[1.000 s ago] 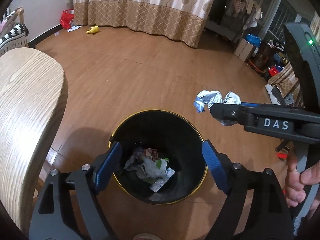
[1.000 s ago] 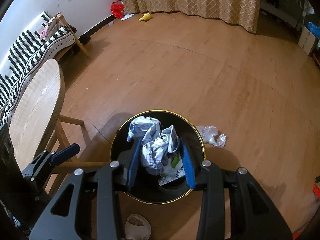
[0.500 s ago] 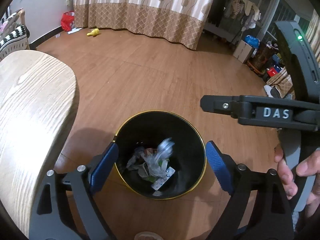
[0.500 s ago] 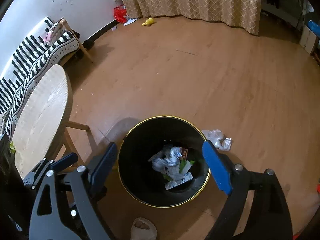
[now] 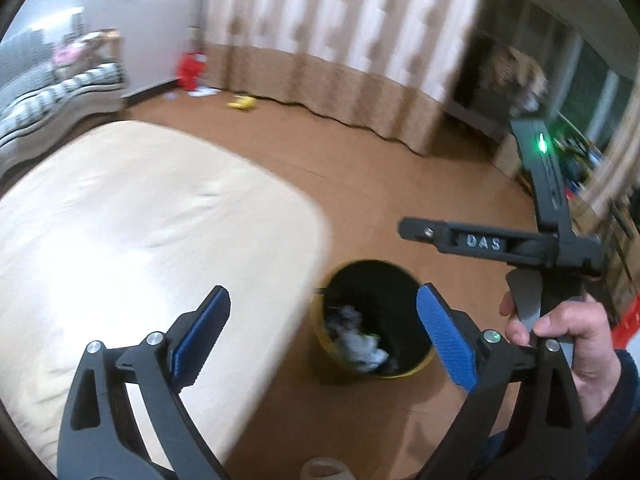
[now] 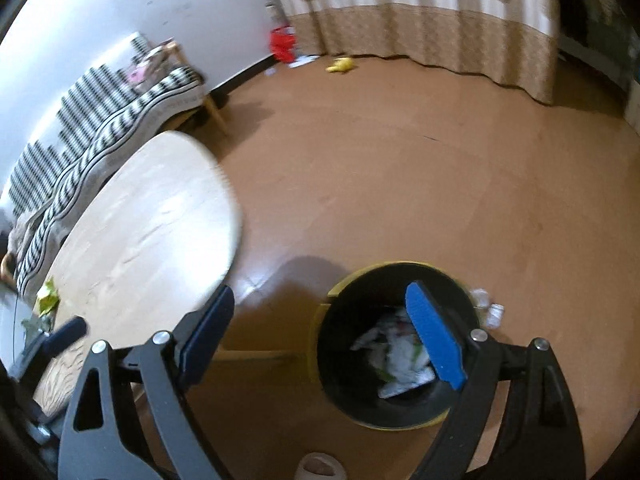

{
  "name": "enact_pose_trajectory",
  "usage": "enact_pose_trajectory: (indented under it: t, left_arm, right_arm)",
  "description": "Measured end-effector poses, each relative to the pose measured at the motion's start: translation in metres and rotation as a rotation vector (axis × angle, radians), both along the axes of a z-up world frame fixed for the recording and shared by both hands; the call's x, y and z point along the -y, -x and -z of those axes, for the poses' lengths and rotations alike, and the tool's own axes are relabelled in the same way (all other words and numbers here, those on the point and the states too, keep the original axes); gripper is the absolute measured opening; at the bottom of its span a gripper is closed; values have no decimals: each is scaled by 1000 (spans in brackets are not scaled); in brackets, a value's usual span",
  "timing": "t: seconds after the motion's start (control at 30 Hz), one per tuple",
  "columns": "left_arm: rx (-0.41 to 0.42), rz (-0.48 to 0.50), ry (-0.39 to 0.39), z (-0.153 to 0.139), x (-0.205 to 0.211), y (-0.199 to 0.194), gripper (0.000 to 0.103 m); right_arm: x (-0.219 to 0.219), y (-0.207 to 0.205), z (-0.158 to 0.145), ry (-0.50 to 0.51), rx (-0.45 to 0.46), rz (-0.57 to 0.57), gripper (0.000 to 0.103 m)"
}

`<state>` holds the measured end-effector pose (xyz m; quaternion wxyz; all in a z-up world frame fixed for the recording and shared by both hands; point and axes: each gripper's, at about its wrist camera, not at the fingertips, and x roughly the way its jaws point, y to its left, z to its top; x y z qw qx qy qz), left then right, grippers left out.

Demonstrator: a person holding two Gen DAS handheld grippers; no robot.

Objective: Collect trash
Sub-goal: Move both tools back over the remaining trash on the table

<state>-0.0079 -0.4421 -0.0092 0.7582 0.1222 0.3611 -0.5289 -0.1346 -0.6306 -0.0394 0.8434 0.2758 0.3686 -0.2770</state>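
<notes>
A black bin with a yellow rim [image 5: 384, 292] [image 6: 400, 266] stands on the wooden floor and holds crumpled white paper and wrappers [image 5: 360, 344] [image 6: 400, 356]. My left gripper [image 5: 322, 304] hovers above the table edge, left of the bin; its jaws are opening and nothing is between them. My right gripper [image 6: 320, 296] hangs over the floor just left of the bin, open and empty. In the left wrist view a hand [image 5: 560, 332] holds the right tool, whose black finger arm [image 5: 480, 242] reaches over the bin.
A pale wooden table [image 5: 140, 220] [image 6: 152, 220] fills the left, with a green wrapper [image 6: 46, 300] on it. Clear plastic scraps [image 6: 488, 308] lie right of the bin. A whitish bag [image 6: 318, 466] sits near the lower edge. A striped sofa [image 6: 100, 128], a red bag [image 6: 282, 44] and a yellow item [image 6: 340, 65] lie farther off.
The right gripper opened and its crumpled paper dropped into the bin. Both grippers then rose and swung left, so the table looms larger and the bin sits to the right.
</notes>
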Motion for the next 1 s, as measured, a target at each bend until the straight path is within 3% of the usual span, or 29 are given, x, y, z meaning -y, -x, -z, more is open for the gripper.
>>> enact_pose_trajectory:
  t: [0.27,0.57,0.8,1.0]
  left_arm:
    - [46,-395,-17,-20,-177,-98,92]
    - [41,-766,-16,-26,-359,-161,92]
    - [21,-887,-26,-12,-427,-194,92]
    - [-2,-919,-40,12,-439,-230,92]
  right_arm:
    - [-122,-122,-15,35,-14,-291,85]
    - [-288,-230,-27,67,-15,-596,85]
    - [-373,-286,-14,70,-35,-731,85]
    - [-401,-313,-5,47,-54,-775,85]
